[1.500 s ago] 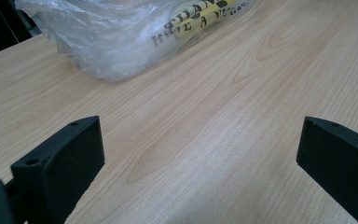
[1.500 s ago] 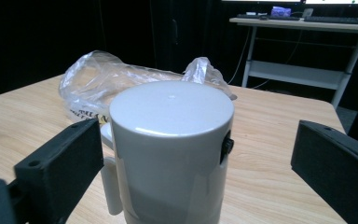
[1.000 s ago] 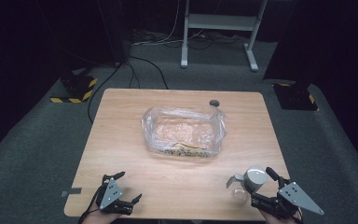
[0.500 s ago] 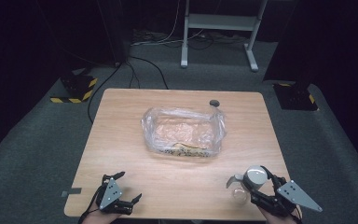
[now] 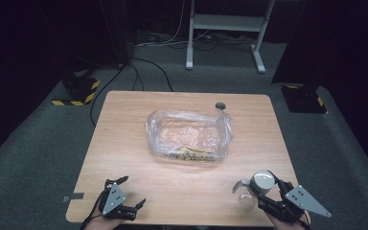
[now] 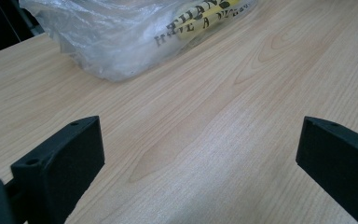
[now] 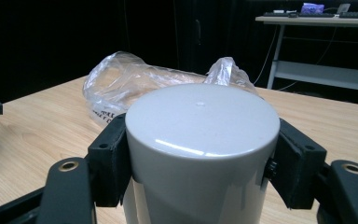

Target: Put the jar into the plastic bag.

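Note:
A white-capped container (image 5: 262,182) stands near the table's front right corner, with a clear part (image 5: 244,197) showing beside it. My right gripper (image 5: 264,184) has just been closing and its jaws now press on the white cap (image 7: 200,140) from both sides. My left gripper (image 5: 133,191) rests at the front left, open, with bare wood between its jaws (image 6: 200,154). A crumpled clear plastic bag (image 5: 189,134) with yellow and black print lies in the middle of the table, apart from both grippers. The bag (image 6: 121,32) is ahead of the left jaws and the bag (image 7: 135,79) lies behind the cap.
The wooden table (image 5: 124,143) has a small black round thing (image 5: 220,105) near its back edge. Beyond the table, a metal desk frame (image 5: 225,28), cables and two yellow-and-black striped blocks (image 5: 76,93) sit on the dark floor.
The right gripper's jaws have come together onto the white cap. Both hands and the bag have stayed in place.

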### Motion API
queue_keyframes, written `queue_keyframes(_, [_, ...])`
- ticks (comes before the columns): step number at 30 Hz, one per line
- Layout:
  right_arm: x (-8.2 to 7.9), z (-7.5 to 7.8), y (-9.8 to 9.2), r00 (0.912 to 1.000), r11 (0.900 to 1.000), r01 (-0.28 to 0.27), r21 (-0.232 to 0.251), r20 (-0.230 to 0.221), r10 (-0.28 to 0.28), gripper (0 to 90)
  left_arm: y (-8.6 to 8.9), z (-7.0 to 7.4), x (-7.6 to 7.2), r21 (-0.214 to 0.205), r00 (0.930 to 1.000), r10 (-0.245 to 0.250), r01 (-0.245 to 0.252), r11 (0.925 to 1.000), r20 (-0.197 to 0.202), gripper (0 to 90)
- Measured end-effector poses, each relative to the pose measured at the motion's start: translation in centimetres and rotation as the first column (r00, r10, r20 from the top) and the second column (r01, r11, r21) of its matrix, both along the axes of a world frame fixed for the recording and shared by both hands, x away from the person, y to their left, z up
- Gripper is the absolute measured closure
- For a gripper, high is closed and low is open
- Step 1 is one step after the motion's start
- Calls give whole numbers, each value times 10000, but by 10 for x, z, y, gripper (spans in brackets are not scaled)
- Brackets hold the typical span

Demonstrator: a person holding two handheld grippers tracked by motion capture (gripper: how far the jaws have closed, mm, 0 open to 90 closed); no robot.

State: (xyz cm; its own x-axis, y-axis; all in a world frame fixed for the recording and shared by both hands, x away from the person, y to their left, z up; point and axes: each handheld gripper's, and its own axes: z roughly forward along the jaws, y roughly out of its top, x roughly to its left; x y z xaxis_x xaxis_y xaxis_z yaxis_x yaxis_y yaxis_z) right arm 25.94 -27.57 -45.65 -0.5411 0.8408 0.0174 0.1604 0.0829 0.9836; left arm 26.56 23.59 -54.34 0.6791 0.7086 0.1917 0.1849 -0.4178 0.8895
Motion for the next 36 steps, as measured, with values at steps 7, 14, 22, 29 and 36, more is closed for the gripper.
queue_keyframes(7, [0, 1, 0, 10000, 10000, 51, -61, -9, -51, 328, 0, 0, 0, -9, 10000, 0, 0, 10000, 7, 14])
queue_keyframes(14, [1, 3, 2, 9999, 10000, 10, -50, -139, -10, 329, 0, 0, 0, -26, 10000, 4, -4, 10000, -3, 14])
queue_keyframes(22, [1, 11, 6, 10000, 10000, -80, -33, 40, 80, 329, 0, 0, 0, -32, 10000, 5, -5, 10000, -8, 14])
queue_keyframes(29, [2, 17, 12, 9997, 9998, -197, 28, 116, 196, 329, 1, 0, 0, -52, 10000, 2, -2, 10000, -3, 14])
queue_keyframes(36, [5, 23, 19, 9992, 9995, -324, 19, 214, 324, 329, 1, 0, 0, -88, 10000, 7, -7, 10000, 0, 14])
